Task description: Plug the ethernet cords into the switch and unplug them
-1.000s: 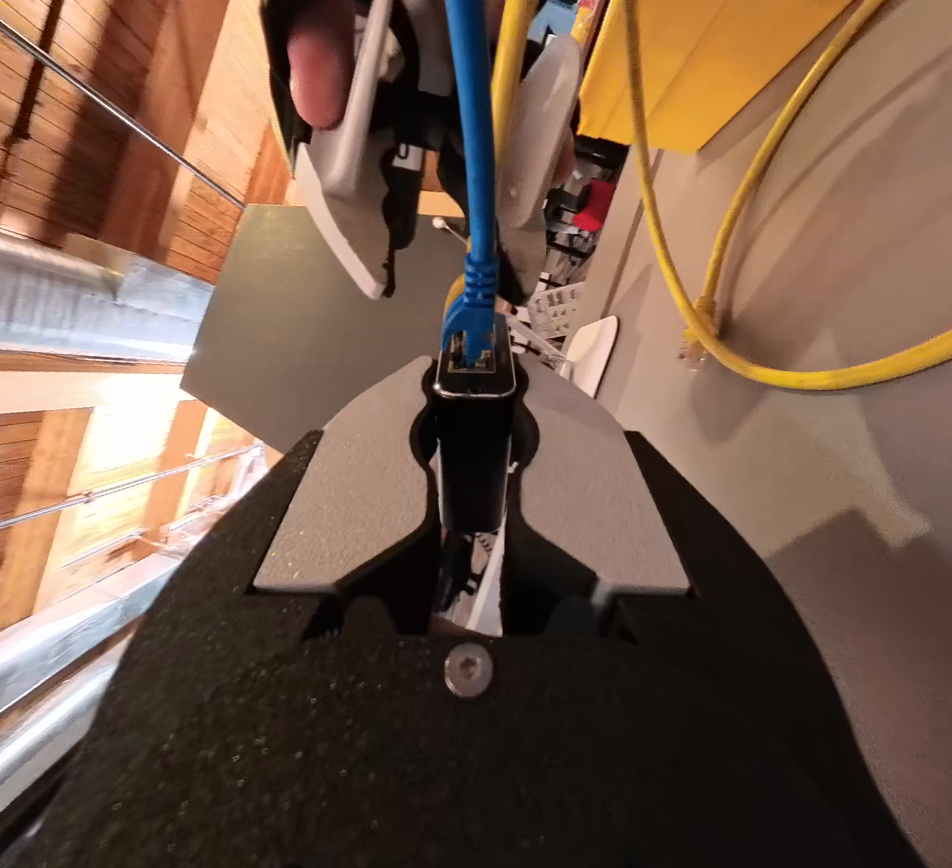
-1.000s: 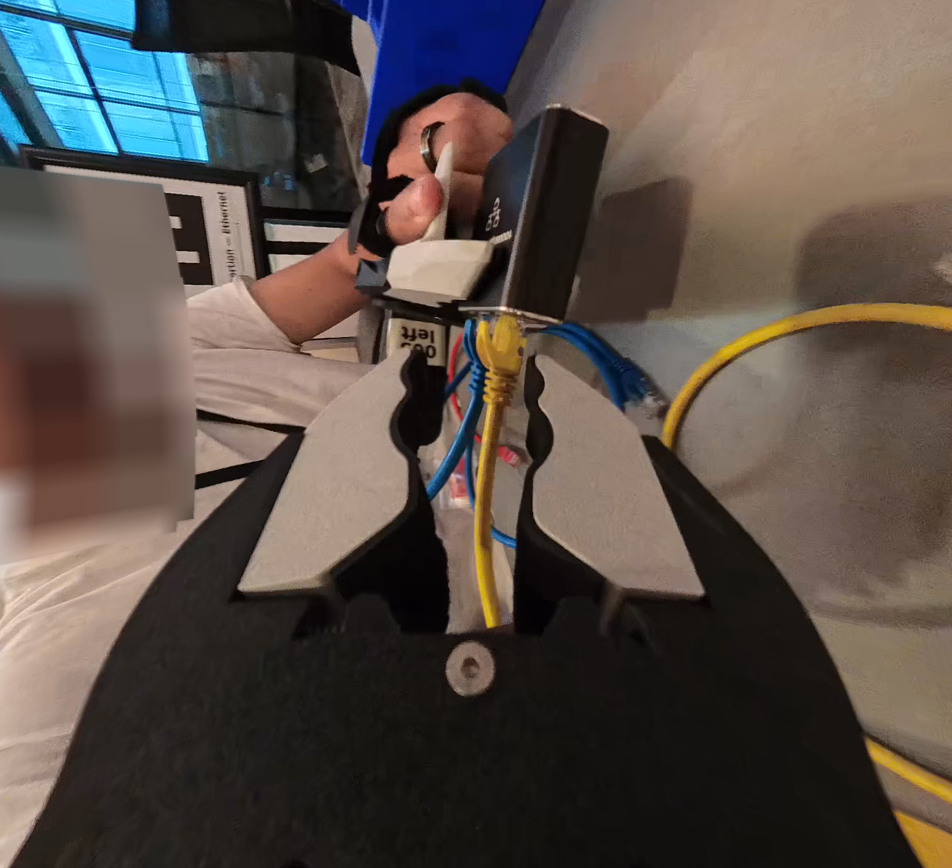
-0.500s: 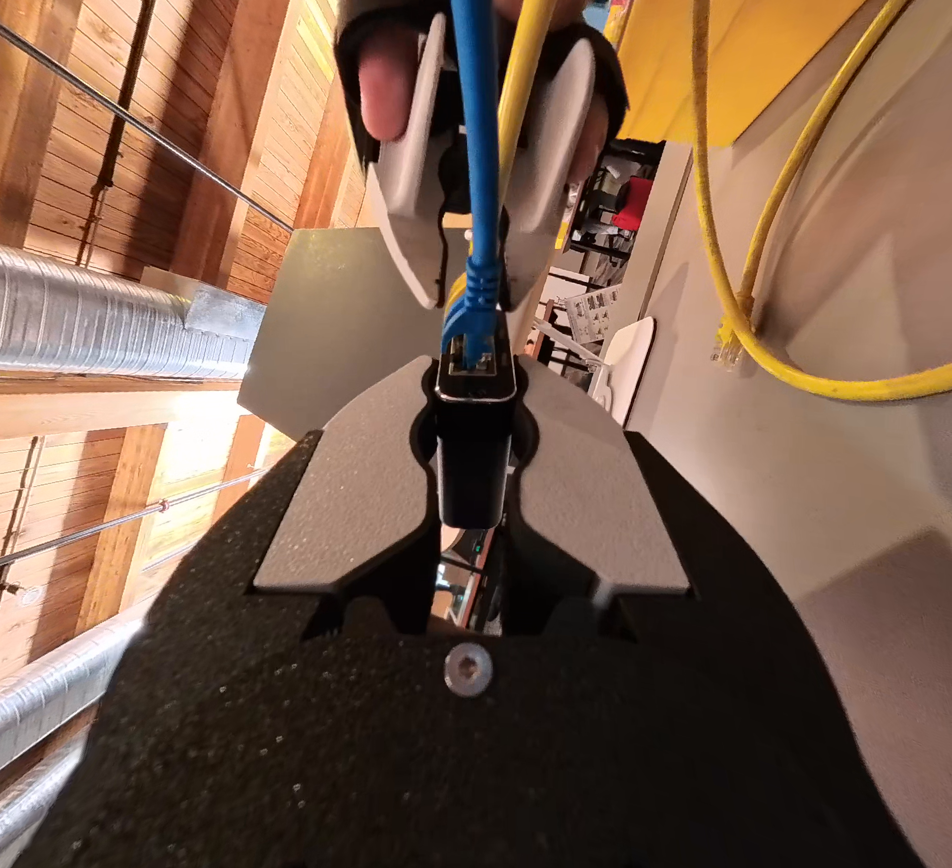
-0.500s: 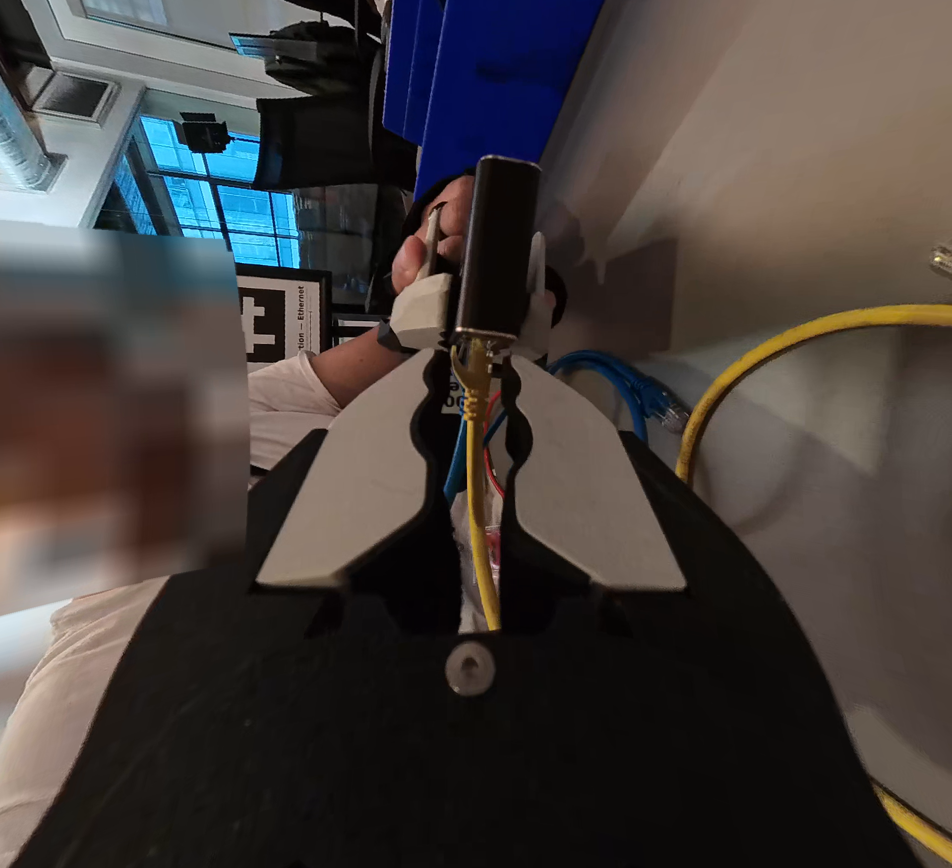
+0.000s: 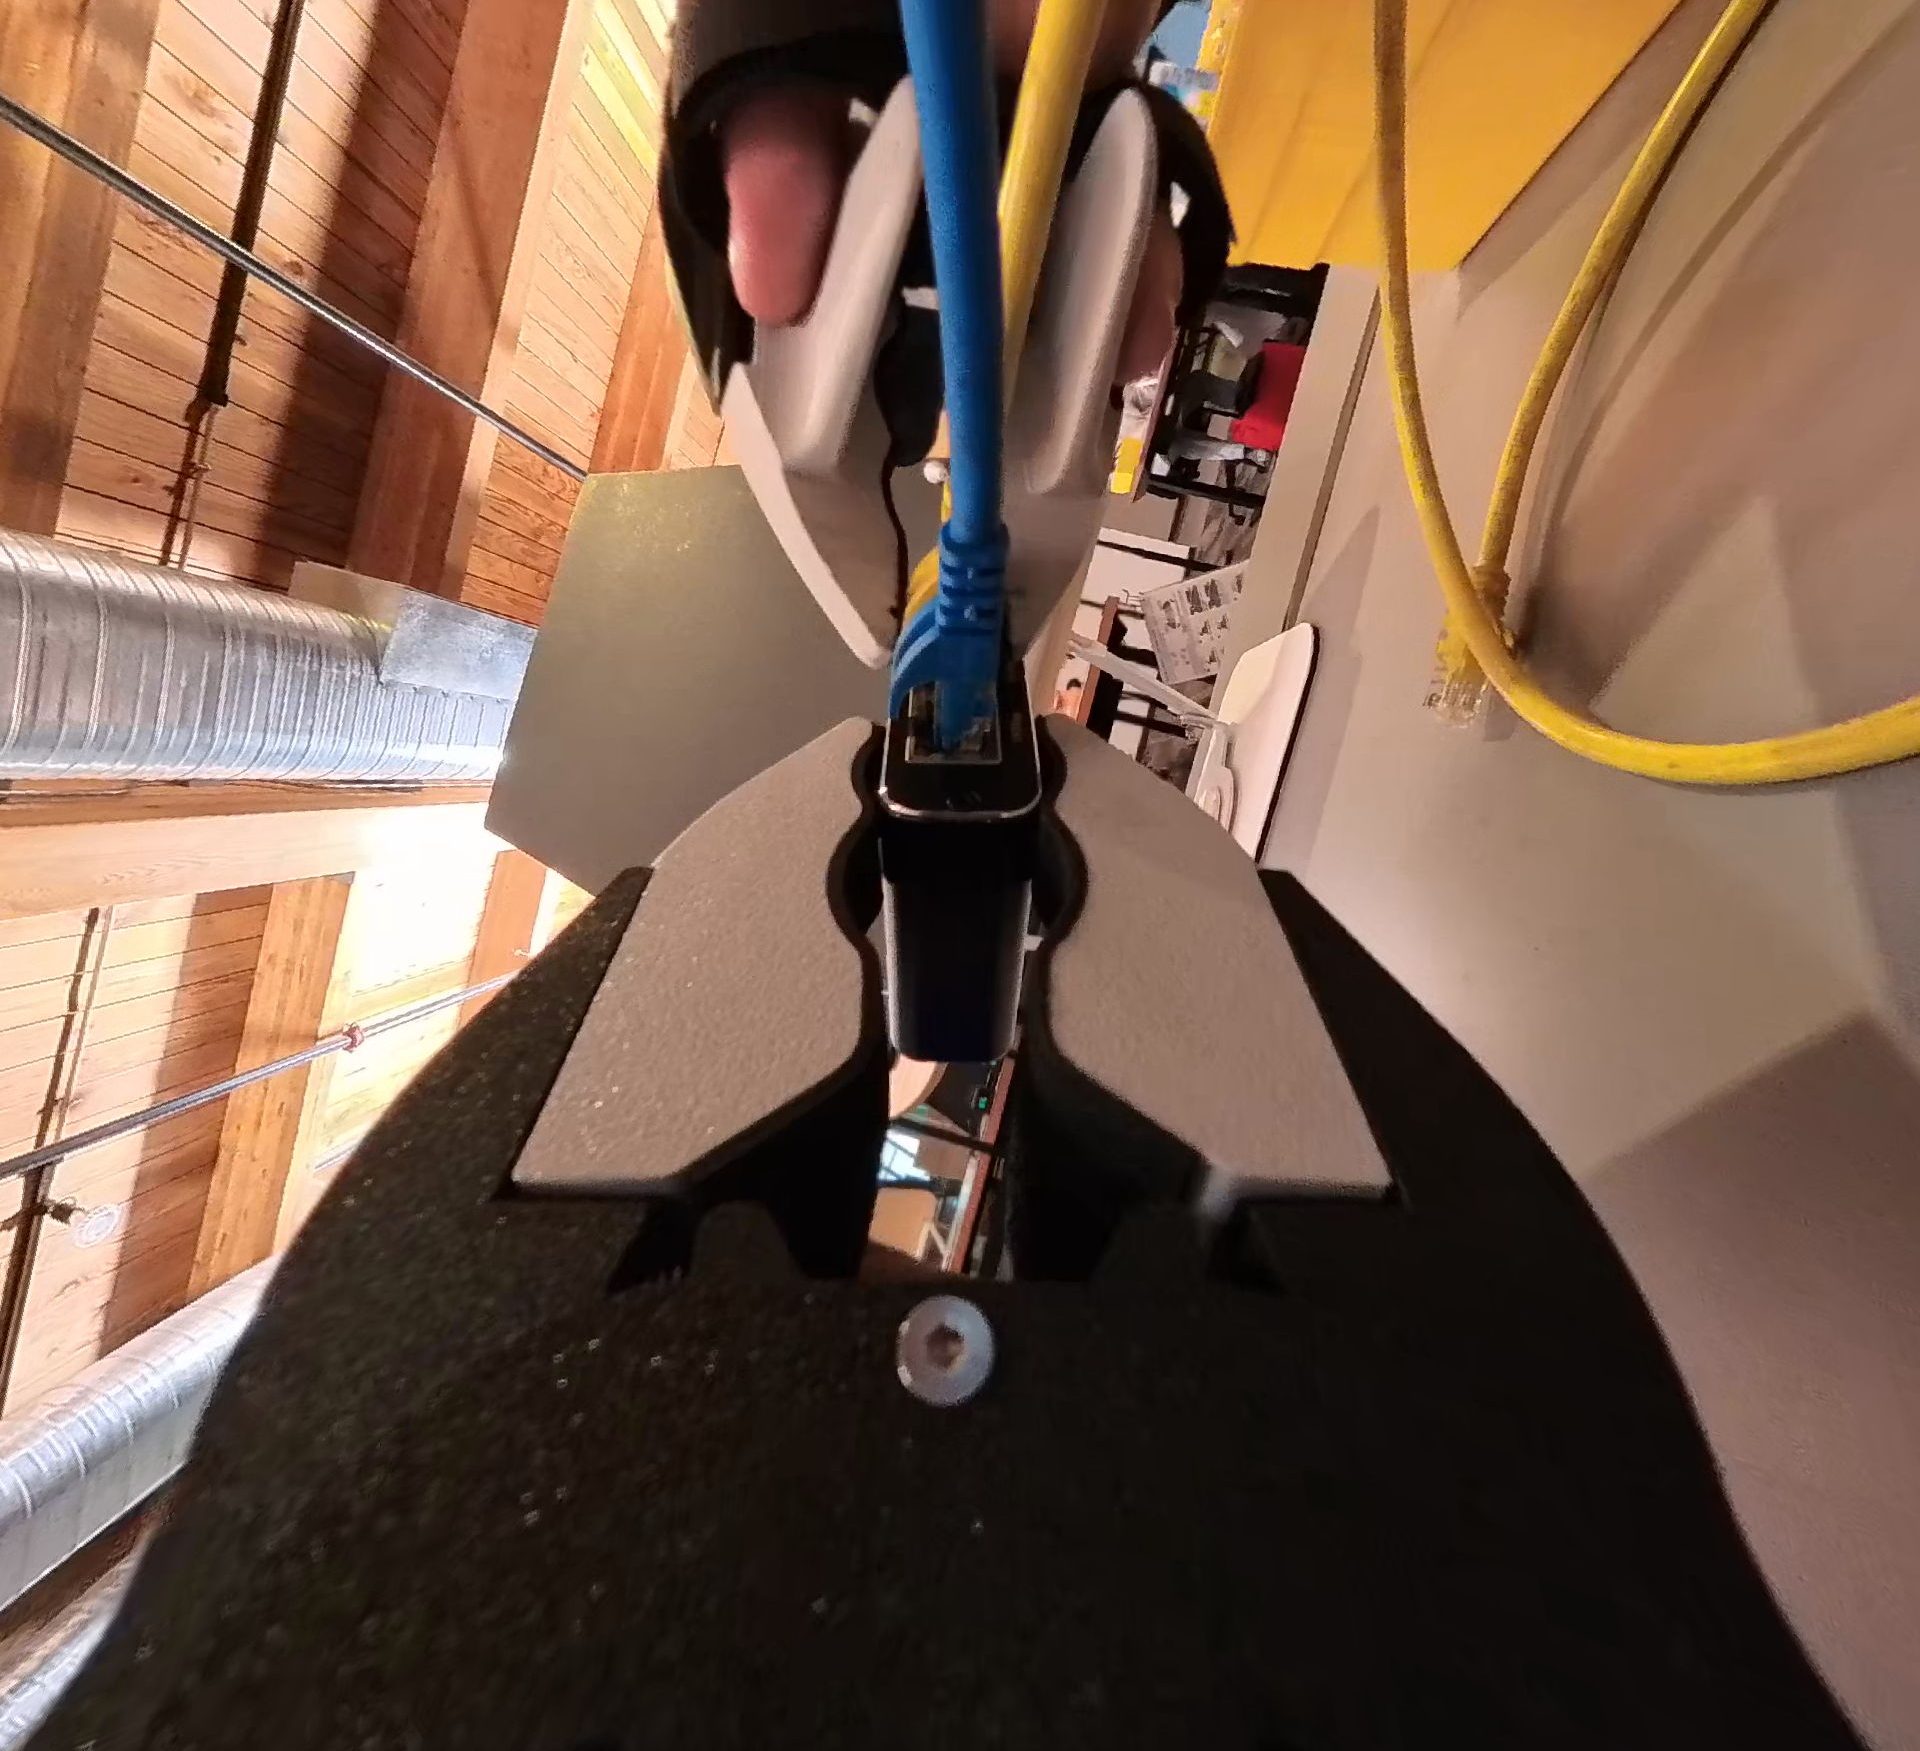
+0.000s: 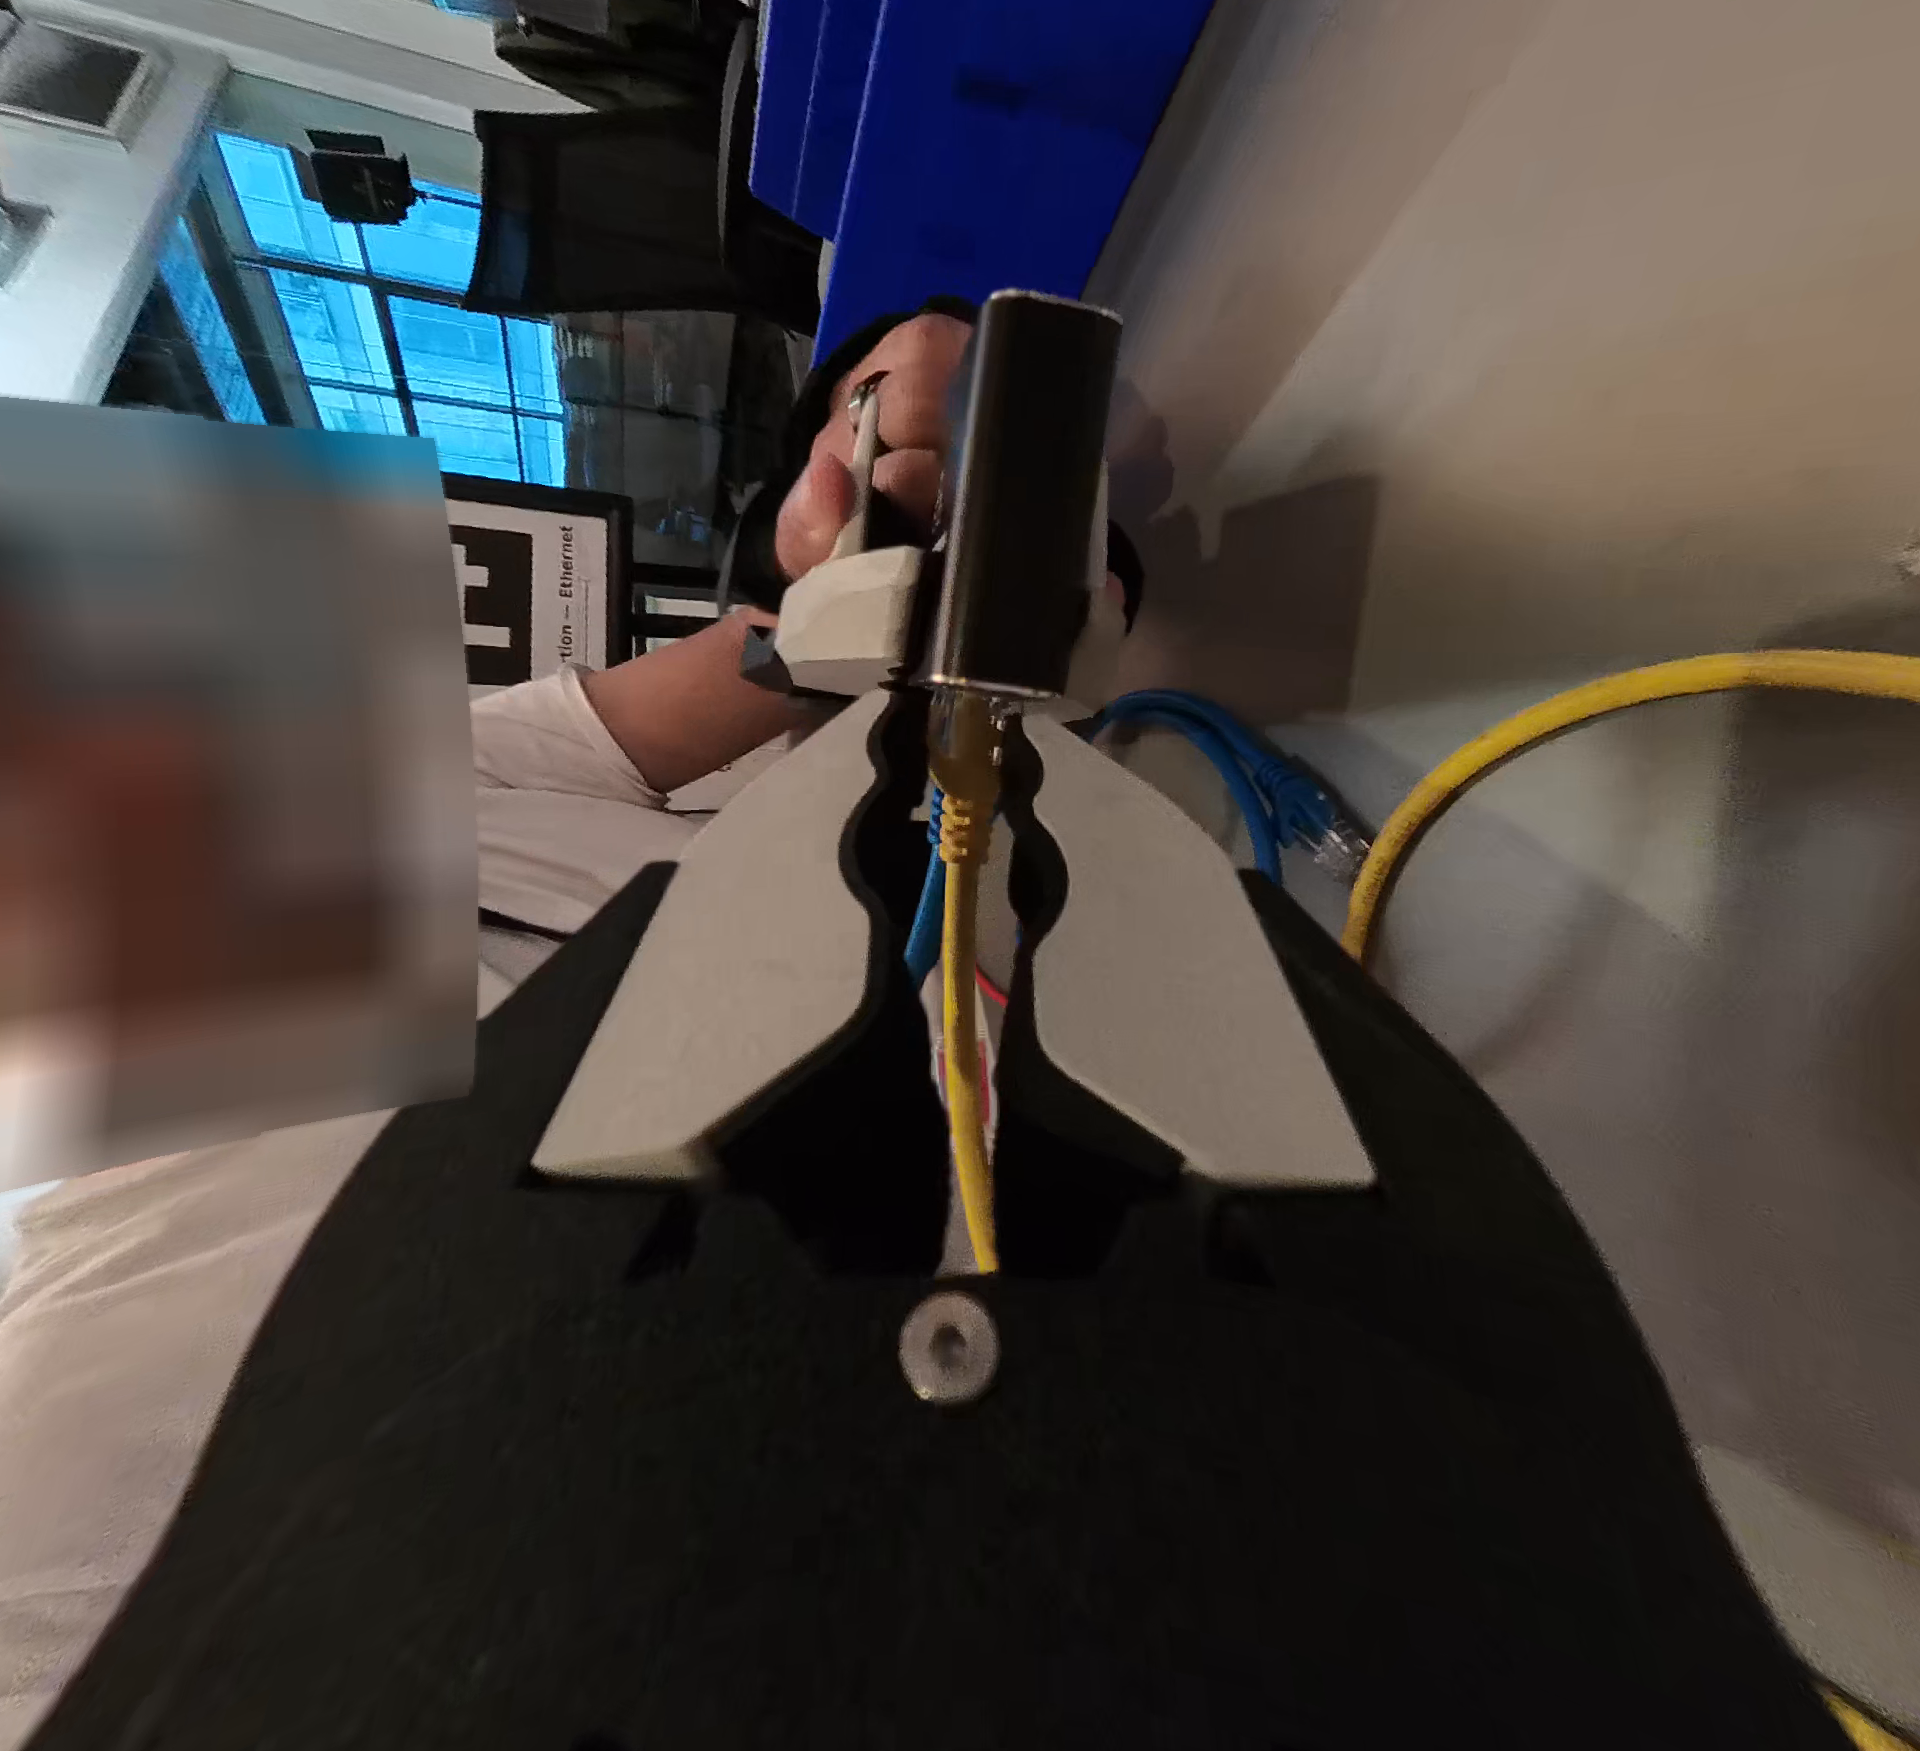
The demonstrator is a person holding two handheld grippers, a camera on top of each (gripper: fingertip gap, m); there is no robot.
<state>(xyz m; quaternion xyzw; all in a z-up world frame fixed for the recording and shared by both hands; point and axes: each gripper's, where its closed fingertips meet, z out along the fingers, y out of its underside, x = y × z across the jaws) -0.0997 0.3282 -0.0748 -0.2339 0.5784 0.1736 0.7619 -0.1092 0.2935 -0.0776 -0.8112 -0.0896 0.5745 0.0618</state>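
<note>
There was one black switch (image 5: 958, 891), two blue cords (image 5: 951, 247) (image 6: 1262, 771), and two yellow cords (image 5: 1049, 174) (image 5: 1496, 496).

Looked like a converted loft office/workshop: timber plank ceiling (image 5: 312, 174) with exposed metal duct (image 5: 208, 662) beside it, big grid windows (image 6: 416, 330), blue bins (image 6: 987, 39) on the grey worktable (image 6: 1558, 247).

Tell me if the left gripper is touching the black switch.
Touching. The left wrist view shows the left gripper with both fingers pressed against the black switch.
</note>
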